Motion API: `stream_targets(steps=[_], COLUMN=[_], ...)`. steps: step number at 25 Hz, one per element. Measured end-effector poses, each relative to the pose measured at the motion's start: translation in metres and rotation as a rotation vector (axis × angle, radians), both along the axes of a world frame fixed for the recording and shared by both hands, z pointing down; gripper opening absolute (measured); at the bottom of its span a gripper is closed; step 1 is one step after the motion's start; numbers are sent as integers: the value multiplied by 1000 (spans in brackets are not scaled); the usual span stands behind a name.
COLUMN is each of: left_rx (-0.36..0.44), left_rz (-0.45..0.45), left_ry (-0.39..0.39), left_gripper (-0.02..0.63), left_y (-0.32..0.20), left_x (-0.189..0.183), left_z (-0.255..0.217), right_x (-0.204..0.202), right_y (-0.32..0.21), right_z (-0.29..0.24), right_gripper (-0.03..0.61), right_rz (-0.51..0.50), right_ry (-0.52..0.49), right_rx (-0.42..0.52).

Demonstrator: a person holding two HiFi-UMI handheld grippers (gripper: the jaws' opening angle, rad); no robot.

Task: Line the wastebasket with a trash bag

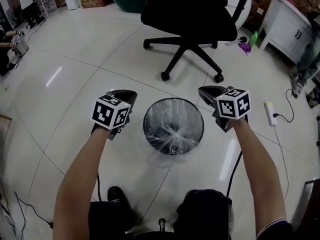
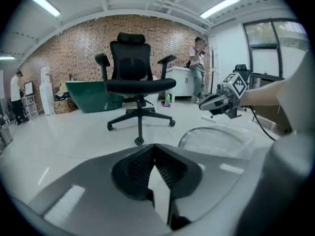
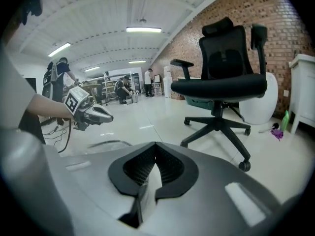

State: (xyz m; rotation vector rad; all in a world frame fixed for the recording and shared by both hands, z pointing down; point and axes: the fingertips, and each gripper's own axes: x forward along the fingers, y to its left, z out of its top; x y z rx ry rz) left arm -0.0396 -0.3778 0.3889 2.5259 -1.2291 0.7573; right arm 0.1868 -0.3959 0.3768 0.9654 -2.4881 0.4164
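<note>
Left gripper (image 1: 127, 95) jaws pressed together on nothing, right gripper (image 1: 207, 91) likewise closed and empty, wastebasket (image 1: 149, 115) with trash bag (image 1: 172, 135) between them, office chair (image 1: 187, 16) beyond

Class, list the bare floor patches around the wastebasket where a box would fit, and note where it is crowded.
Free: the wide tiles left of the wastebasket, and the strip between it and the base of the office chair. Crowded: the right side, with the power strip and white cabinet, and the near side, by the person's shoe.
</note>
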Motion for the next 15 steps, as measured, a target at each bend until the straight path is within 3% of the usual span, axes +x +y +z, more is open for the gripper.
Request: stream_targets(steps=[7,15], left_rx=[99,109], left_rz=[-13,26], left_ry=[-4,-62], left_gripper=[12,12], left_y=[62,130], left_x=[6,16], left_z=[-62,-75], right_x=[-30,-54], right_y=[65,137], right_z=[-57,-60], right_gripper=[3,3], right_rz=[-17,-63], right_ry=[-8,3], right_rx=[97,98])
